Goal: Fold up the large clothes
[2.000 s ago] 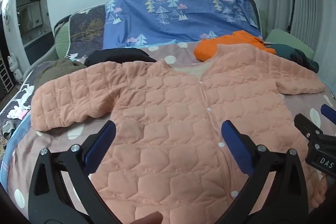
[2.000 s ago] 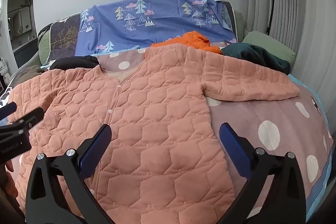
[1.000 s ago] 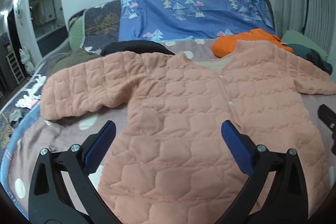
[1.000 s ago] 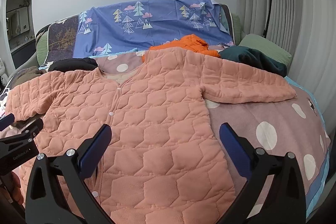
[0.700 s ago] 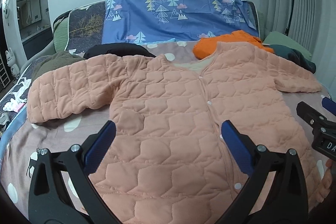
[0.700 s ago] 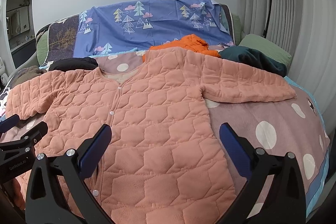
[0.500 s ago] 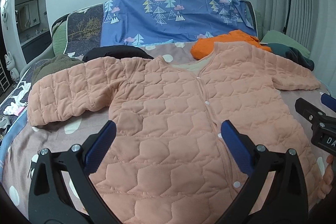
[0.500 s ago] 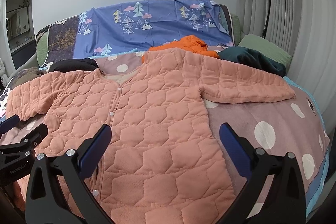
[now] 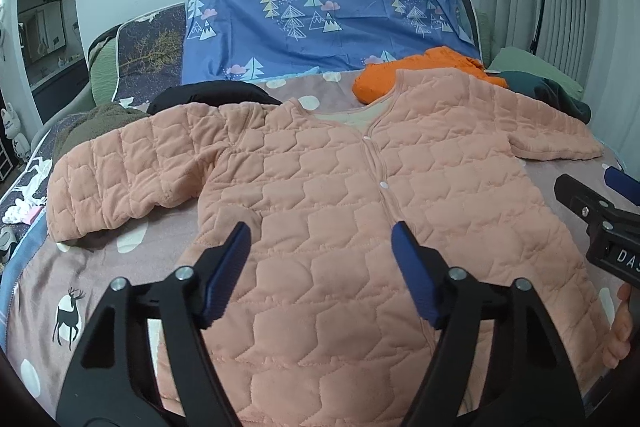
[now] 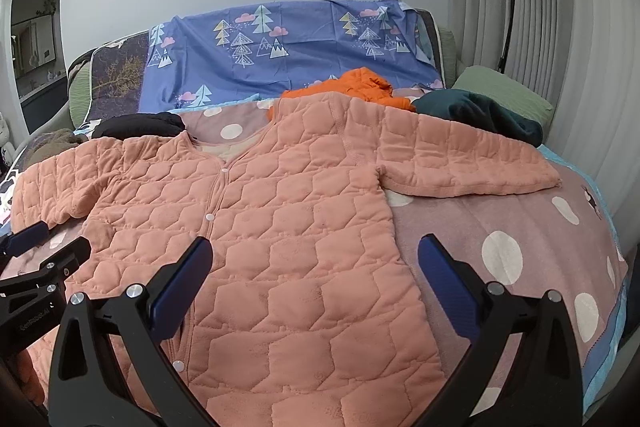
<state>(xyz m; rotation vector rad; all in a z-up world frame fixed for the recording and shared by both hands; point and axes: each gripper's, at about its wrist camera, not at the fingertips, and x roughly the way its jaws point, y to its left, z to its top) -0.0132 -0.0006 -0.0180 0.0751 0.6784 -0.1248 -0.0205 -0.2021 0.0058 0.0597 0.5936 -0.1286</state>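
A quilted peach jacket [image 9: 340, 195] lies flat and face up on a bed [image 10: 500, 219] covered with a polka-dot blanket, both sleeves spread out to the sides and its snap front closed. The left tool [image 9: 320, 251] hovers above the jacket's lower half, its jaws having just been closing, with nothing gripped between them. The right tool [image 10: 316, 263] hangs wide open over the jacket's right hem edge, holding nothing. An orange garment [image 10: 352, 87] sits behind the collar.
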